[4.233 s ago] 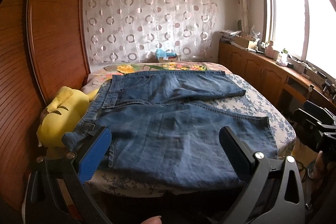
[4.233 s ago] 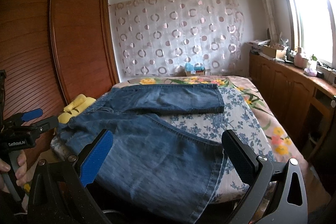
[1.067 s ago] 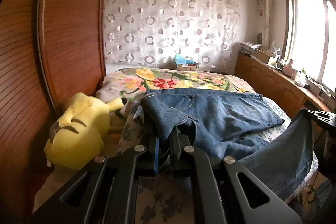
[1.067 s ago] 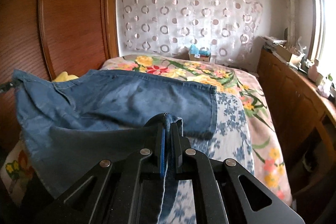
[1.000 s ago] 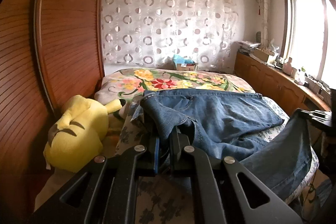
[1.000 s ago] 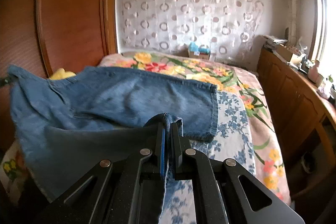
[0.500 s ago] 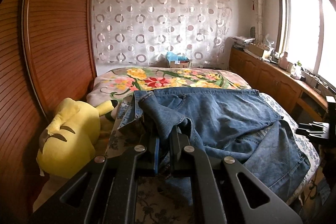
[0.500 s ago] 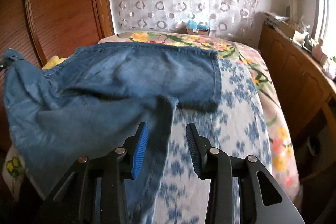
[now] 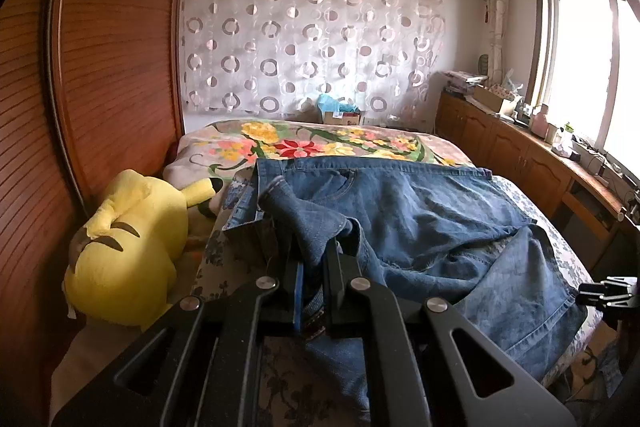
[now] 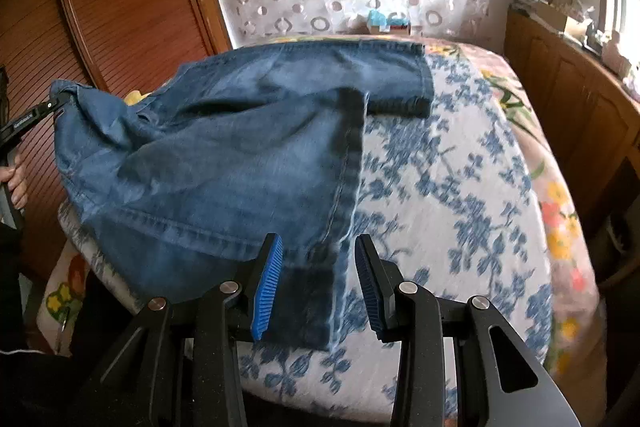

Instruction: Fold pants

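Blue denim pants (image 9: pixel 420 223) lie on the bed, one leg laid partly over the other. My left gripper (image 9: pixel 312 255) is shut on the waistband corner, which it holds slightly raised; the right wrist view shows that gripper (image 10: pixel 60 99) at the far left pinching the same corner. My right gripper (image 10: pixel 318 259) stands open just above the hem corner of the nearer leg (image 10: pixel 312 291). That corner lies loose on the bedcover between the blue pads (image 10: pixel 268 283), which do not press on it. In the left wrist view the right gripper (image 9: pixel 604 293) shows at the right edge.
The bed (image 10: pixel 460 187) has a blue-flowered cover. A yellow plush toy (image 9: pixel 128 247) lies at its left side against a wooden wardrobe (image 9: pixel 100 67). Low wooden cabinets (image 9: pixel 520 155) run under the window on the right. A hand (image 10: pixel 16 179) grips the left tool.
My right gripper has opened and let go of the leg hem, which has dropped onto the bed; the gripper has tipped downward. My left gripper keeps its grip on the waistband.
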`<state>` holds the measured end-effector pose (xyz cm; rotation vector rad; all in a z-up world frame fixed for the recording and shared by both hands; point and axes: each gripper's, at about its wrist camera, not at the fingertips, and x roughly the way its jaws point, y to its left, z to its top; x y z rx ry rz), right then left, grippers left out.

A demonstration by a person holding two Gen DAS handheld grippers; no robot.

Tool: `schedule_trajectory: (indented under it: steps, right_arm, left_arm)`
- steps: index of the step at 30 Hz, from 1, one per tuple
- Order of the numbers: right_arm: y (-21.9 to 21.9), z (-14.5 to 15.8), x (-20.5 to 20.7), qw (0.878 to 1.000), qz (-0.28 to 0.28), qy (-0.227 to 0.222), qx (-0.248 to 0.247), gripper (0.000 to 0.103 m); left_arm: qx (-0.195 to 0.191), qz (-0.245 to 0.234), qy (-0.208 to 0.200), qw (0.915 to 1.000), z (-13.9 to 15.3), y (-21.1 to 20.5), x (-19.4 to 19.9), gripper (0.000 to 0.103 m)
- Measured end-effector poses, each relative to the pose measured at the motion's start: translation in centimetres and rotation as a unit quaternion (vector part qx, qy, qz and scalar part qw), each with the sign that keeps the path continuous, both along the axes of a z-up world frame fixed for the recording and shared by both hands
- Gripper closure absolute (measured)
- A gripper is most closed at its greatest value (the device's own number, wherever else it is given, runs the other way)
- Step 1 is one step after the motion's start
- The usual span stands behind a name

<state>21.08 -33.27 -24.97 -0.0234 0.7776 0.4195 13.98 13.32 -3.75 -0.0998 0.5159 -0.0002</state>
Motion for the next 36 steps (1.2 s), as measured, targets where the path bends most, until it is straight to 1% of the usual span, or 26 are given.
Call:
schedule_trajectory:
  steps: [5, 7, 8, 9, 10, 13, 17, 21, 27, 30, 33, 36]
  right_arm:
    - [-0.1, -0.9, -0.1, 1.0, 0.003, 0.023, 0.01, 0.064]
    - [-0.2, -1.1, -0.1, 1.0, 0.0, 0.025, 0.012, 0.064]
    - [-0.3, -1.1, 0.0, 1.0, 0.0, 0.026, 0.016, 0.068]
    - [-0.5, -1.1, 0.2, 0.999, 0.003, 0.028, 0.021, 0.083]
    - [-0.4, -1.0, 0.3, 0.999, 0.005, 0.03, 0.026, 0.096]
    - [-0.3, 0.0, 0.0, 0.999, 0.013, 0.012, 0.033, 0.1]
    - [-1.6, 2.2, 0.3, 0.999, 0.003, -0.022, 0.05, 0.101]
    - [-3.2, 4.8, 0.8, 0.997, -0.012, -0.06, 0.054, 0.101]
    - [-6.0, 8.2, 1.5, 0.99, -0.04, -0.116, 0.075, 0.101]
    - [-6.6, 9.9, 1.6, 0.985, -0.05, -0.145, 0.08, 0.101]
    - [-7.6, 11.1, 2.3, 0.98, -0.06, -0.168, 0.085, 0.101]
    - [-7.9, 11.4, 3.4, 0.978, -0.069, -0.18, 0.085, 0.101]
  left_arm:
    - [-0.004, 0.002, 0.006, 1.0, -0.7, 0.3, -0.3, 0.095]
    - [-0.006, 0.003, 0.006, 1.0, -0.8, 0.4, -0.3, 0.095]
    - [-0.006, 0.004, 0.007, 0.9999, -0.9, 0.4, -0.2, 0.095]
    - [-0.006, 0.004, 0.007, 0.9999, -0.9, 0.4, -0.2, 0.095]
    - [-0.006, 0.006, 0.007, 0.9999, -0.9, 0.5, -0.1, 0.095]
    - [-0.006, 0.011, 0.005, 0.9999, -0.4, 0.5, 0.4, 0.095]
    - [-0.009, 0.017, -0.005, 0.9998, 1.1, 0.7, 1.3, 0.096]
    - [-0.01, 0.022, -0.019, 0.9995, 2.8, 1.0, 2.4, 0.096]
    - [-0.016, 0.032, -0.028, 0.999, 4.3, 1.5, 4.9, 0.096]
    - [-0.019, 0.035, -0.031, 0.9987, 5.0, 1.7, 6.1, 0.096]
    - [-0.02, 0.037, -0.037, 0.9985, 5.6, 1.7, 7.7, 0.096]
    - [-0.016, 0.038, -0.037, 0.9985, 5.9, 1.5, 9.6, 0.096]
